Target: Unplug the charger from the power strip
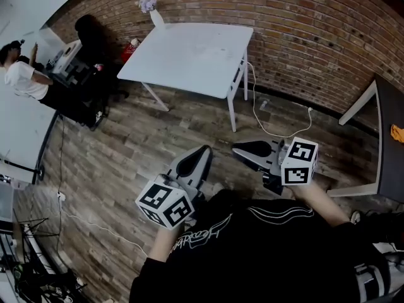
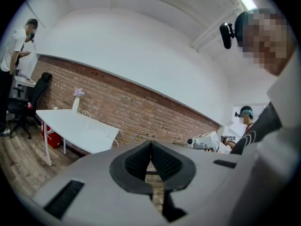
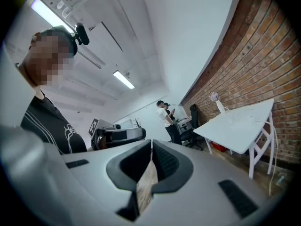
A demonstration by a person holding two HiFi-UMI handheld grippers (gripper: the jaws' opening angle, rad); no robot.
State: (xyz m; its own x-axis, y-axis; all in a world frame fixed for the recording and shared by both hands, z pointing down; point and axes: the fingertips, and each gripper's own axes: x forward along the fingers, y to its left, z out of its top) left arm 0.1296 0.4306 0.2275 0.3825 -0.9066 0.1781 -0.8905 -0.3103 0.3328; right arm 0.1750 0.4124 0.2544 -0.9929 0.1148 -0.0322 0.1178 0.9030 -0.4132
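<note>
The left tongs and right tongs are held pressed together, empty, above the floor before the counter. A cable is seen by the counter's right leg; the charger cannot be made out

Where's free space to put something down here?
The white table is nearly bare, only a vase at its far corner. The wood floor before it is free. Crowded: the left, around the office chair and tangled cables.
</note>
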